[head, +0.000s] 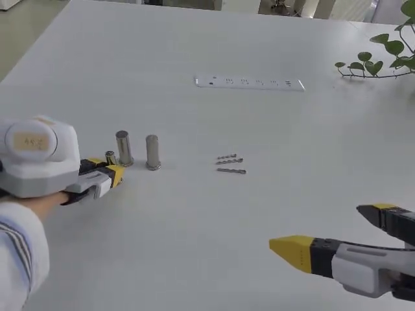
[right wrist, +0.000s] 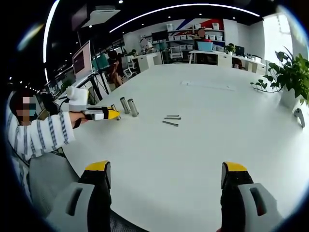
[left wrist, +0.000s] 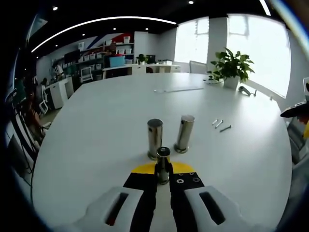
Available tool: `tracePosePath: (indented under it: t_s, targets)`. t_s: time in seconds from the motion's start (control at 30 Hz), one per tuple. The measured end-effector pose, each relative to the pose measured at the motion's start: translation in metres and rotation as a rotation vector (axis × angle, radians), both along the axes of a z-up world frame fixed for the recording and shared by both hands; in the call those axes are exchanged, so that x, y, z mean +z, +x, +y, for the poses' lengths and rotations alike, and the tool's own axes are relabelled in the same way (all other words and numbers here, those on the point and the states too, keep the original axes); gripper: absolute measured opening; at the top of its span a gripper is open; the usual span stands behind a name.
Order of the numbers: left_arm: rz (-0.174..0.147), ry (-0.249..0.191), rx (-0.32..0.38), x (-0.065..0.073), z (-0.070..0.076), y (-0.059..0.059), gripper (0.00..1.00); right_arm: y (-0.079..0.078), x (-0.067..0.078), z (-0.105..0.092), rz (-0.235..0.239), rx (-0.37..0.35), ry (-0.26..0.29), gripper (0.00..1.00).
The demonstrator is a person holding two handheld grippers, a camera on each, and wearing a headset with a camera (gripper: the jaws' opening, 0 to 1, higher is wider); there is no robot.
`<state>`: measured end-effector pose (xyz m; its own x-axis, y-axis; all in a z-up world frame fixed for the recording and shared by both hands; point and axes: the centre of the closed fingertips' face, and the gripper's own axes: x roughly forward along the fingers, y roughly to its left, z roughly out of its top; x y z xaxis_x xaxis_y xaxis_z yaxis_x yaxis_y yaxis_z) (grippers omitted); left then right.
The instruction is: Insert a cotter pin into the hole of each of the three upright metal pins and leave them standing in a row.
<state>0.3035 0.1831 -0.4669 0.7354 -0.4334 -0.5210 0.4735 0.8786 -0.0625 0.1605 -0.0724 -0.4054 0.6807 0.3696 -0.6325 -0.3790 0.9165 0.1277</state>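
Note:
Two steel pins stand upright side by side on the white table. My left gripper is shut on a third, shorter-looking metal pin just left of them; in the left gripper view that held pin sits between the yellow tips, close in front of the standing pair. Three cotter pins lie loose to the right of the pins. My right gripper hovers open at the near right, nothing between its fingers.
A white power strip lies farther back on the table. A green plant reaches in at the far right corner. A person's striped sleeve runs behind the left gripper.

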Motion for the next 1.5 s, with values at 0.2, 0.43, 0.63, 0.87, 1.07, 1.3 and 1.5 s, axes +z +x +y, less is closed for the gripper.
tracePosePath:
  t_s: [0.2, 0.43, 0.63, 0.87, 1.07, 1.3, 1.5]
  targets:
    - [0.009, -0.034, 0.026, 0.002, 0.001, -0.004, 0.05, -0.001, 0.001, -0.001, -0.001, 0.000, 0.004, 0.94]
    - [-0.005, -0.087, 0.031, 0.015, -0.004, -0.008, 0.05, 0.000, 0.005, 0.002, -0.014, 0.000, 0.021, 0.94]
    - [-0.013, -0.085, 0.026, 0.022, -0.004, -0.010, 0.05, 0.002, 0.009, 0.003, -0.026, -0.003, 0.043, 0.93]
    - [-0.028, -0.088, -0.004, 0.033, -0.011, -0.016, 0.05, 0.005, 0.013, 0.004, -0.045, -0.012, 0.063, 0.94]
    - [-0.044, -0.096, -0.036, 0.043, -0.021, -0.018, 0.05, 0.005, 0.012, 0.003, -0.044, -0.004, 0.052, 0.93]
    - [-0.059, -0.090, -0.093, 0.053, -0.037, -0.025, 0.05, 0.005, 0.013, 0.003, -0.048, -0.004, 0.055, 0.93]
    - [-0.073, -0.092, -0.140, 0.061, -0.049, -0.032, 0.05, 0.005, 0.013, 0.002, -0.052, -0.007, 0.058, 0.93]
